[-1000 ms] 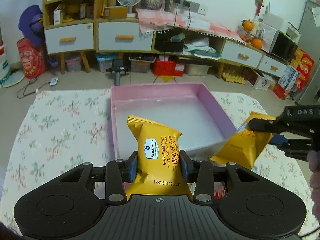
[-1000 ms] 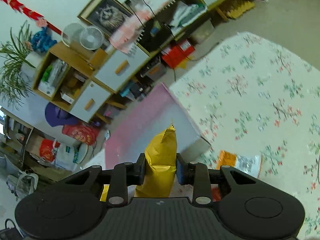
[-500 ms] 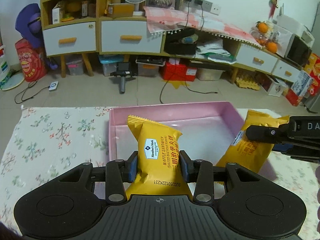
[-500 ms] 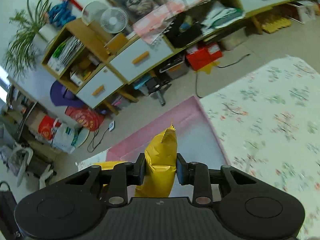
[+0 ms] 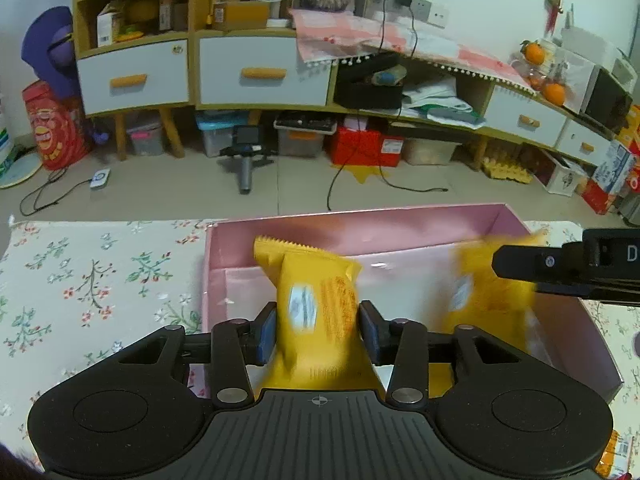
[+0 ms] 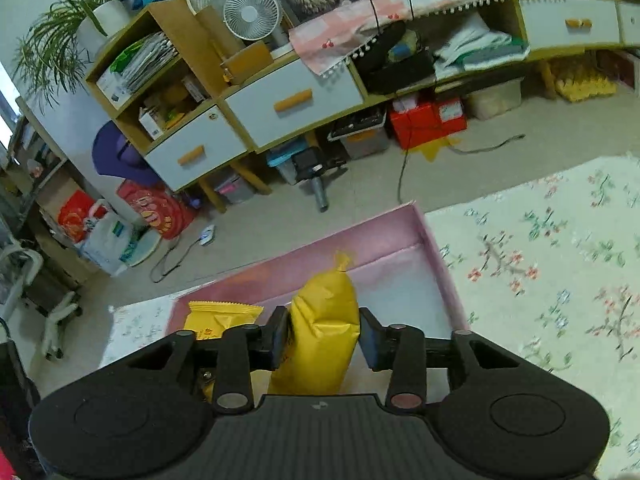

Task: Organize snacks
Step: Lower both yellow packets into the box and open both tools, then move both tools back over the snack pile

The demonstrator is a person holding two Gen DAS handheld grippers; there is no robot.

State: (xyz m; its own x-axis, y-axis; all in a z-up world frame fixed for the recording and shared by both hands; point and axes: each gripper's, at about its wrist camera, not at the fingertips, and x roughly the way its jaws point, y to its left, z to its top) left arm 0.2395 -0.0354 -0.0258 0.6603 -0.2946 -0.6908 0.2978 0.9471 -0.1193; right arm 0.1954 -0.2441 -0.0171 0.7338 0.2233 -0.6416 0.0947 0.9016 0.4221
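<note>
Over the pink box [image 5: 360, 220], my left gripper [image 5: 317, 334] has its jaws opening around a yellow waffle-sandwich packet [image 5: 316, 304]. That packet is blurred and slipping down between the pads. To its right a second yellow packet [image 5: 480, 296], also blurred, hangs below the right gripper's fingers [image 5: 540, 266]. In the right wrist view my right gripper [image 6: 323, 338] is opening too. Its yellow packet [image 6: 324, 320] stands loose between the pads, above the pink box [image 6: 440, 248]. The left gripper's packet [image 6: 220, 316] shows at the left.
The box sits on a floral tablecloth [image 5: 100, 280] that extends to both sides [image 6: 560, 260]. An orange wrapper [image 5: 614, 448] lies at the near right table corner. Beyond the table edge are bare floor, cables and low cabinets with drawers [image 5: 256, 72].
Both grippers moved forward and down over the pink box. Both jaws have widened, and the two yellow packets are now loose, blurred and sinking toward the box floor.
</note>
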